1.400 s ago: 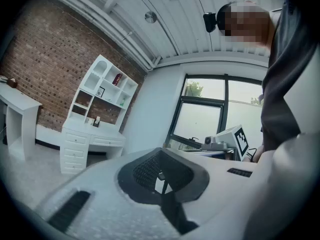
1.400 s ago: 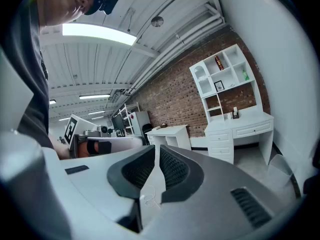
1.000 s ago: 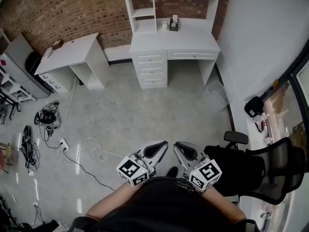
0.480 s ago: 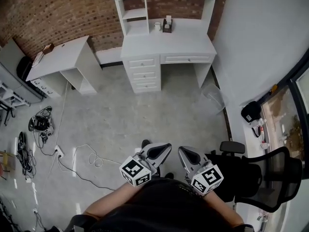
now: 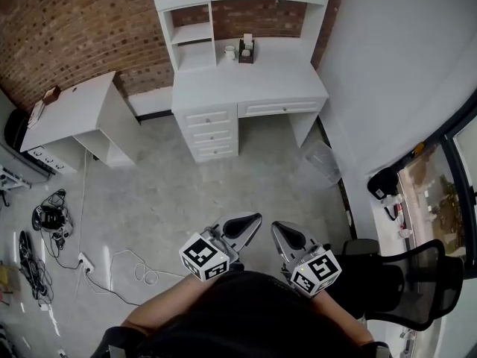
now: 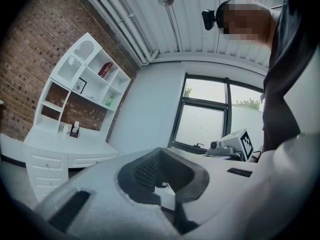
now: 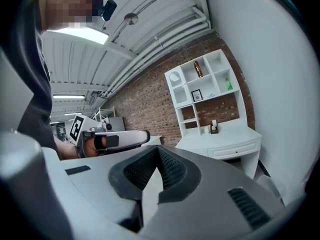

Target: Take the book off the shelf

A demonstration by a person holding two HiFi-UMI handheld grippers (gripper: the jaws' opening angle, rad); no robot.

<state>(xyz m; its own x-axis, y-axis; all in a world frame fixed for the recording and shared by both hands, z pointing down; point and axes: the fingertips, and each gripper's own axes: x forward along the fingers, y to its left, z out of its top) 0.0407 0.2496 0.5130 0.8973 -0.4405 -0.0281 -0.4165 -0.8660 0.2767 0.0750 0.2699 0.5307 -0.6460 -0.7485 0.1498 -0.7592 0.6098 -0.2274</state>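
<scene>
A dark red book (image 6: 105,69) stands in an upper cubby of the white shelf unit (image 6: 80,79) above the desk; the right gripper view shows the book (image 7: 198,68) too, far off. In the head view the top cubbies are cut off by the frame and the book is hidden. My left gripper (image 5: 250,221) and right gripper (image 5: 279,230) are held side by side close to the person's body, over the floor, well short of the desk (image 5: 250,80). Both have their jaws together with nothing between them.
A small white side table (image 5: 67,114) stands left of the desk against the brick wall. Cables and a power strip (image 5: 82,263) lie on the floor at left. A clear bin (image 5: 322,159) sits beside the desk, and a black office chair (image 5: 402,282) stands at right.
The person has stepped forward: the desk and shelf unit have drawn nearer and shifted left in the head view. Both grippers stay in front of the body.
</scene>
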